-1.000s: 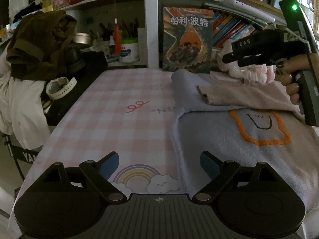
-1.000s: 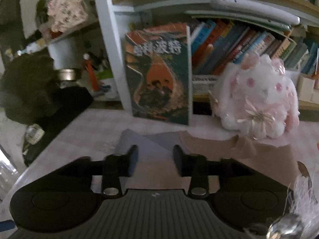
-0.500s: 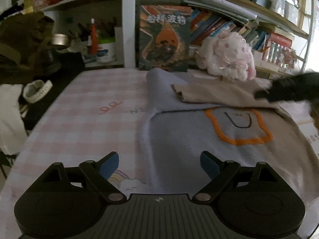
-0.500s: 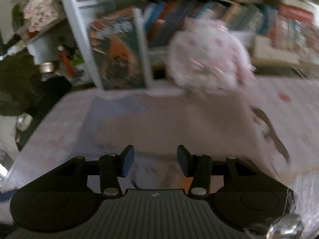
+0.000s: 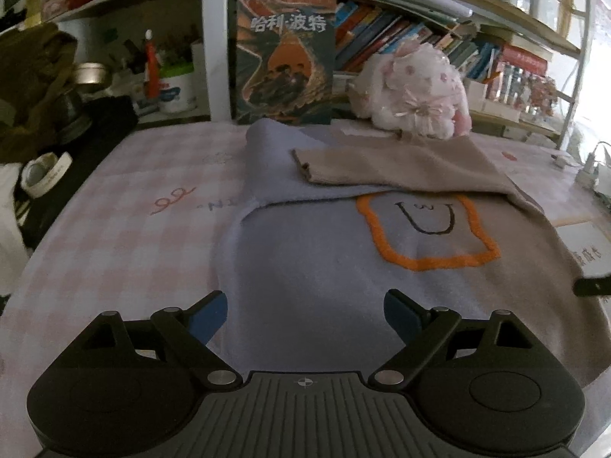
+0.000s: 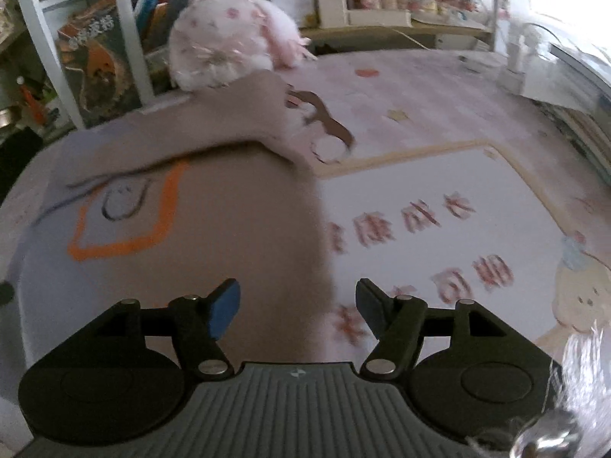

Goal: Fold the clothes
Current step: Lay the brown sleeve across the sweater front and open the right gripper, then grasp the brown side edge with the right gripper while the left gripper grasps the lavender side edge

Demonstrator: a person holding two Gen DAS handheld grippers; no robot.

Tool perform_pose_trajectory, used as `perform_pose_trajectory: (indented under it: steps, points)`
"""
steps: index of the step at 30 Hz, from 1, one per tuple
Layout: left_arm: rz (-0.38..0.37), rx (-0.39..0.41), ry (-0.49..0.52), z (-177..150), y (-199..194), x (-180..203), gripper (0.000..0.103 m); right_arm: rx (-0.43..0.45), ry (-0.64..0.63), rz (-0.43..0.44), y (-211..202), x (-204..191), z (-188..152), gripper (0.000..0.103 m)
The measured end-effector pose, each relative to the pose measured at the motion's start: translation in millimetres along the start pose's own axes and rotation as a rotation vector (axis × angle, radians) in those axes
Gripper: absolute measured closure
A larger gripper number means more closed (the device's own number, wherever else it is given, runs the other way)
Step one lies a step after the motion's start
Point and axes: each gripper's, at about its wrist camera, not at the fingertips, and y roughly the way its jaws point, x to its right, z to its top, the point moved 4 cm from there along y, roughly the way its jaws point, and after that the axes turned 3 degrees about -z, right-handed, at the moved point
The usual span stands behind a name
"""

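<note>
Sweater (image 5: 324, 267) lies flat on the desk (image 5: 126, 236), covering its middle and reaching toward the near edge. Body is pale blue on one half, tan on the other. An orange-outlined patch (image 5: 427, 229) with a smiley face sits on the chest. The tan sleeve (image 5: 397, 168) is folded across the upper part of the sweater, cuff end pointing toward the desk's left side. A blue sleeve or shoulder bunches up near the far edge, just in front of an upright book (image 5: 284, 59).

Left gripper (image 5: 305, 315) hovers over the sweater's lower blue part, jaws spread wide, nothing between the pads; contact with the cloth cannot be told.

Right gripper (image 6: 298, 309) is over the sweater's tan right edge (image 6: 267, 236), where cloth meets the printed desk mat (image 6: 439, 229). Its jaws are opening, nothing clamped; the cloth edge shows in the gap, below the pads. This view is motion-blurred. In the left wrist view a dark fingertip of it pokes in at the right border.

A pink plush toy (image 5: 412, 95) sits at the desk's far edge, touching the sleeve's shoulder end. Bookshelves (image 5: 401, 30) stand behind. Dark clothes (image 5: 34, 84) are heaped off the left edge.
</note>
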Motion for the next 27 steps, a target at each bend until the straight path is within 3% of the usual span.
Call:
perform_pose_trajectory:
  steps: [9, 16, 20, 21, 27]
  points:
    - [0.102, -0.011, -0.060, -9, -16, 10, 0.012, -0.031, 0.043, 0.046, -17, 33, -19, 0.038]
    - [0.204, -0.045, -0.100, -25, -29, 12, 0.012, -0.030, -0.012, 0.108, -27, 36, -30, 0.038]
    - [0.253, -0.045, -0.158, -31, -37, -1, 0.013, -0.030, -0.008, 0.148, -32, 37, -35, 0.049]
    - [0.262, -0.044, -0.175, -32, -39, -4, 0.017, -0.031, -0.011, 0.159, -32, 37, -35, 0.054]
    - [0.258, -0.097, -0.257, -44, -39, -22, 0.040, -0.038, -0.022, 0.187, -32, 35, -36, 0.058]
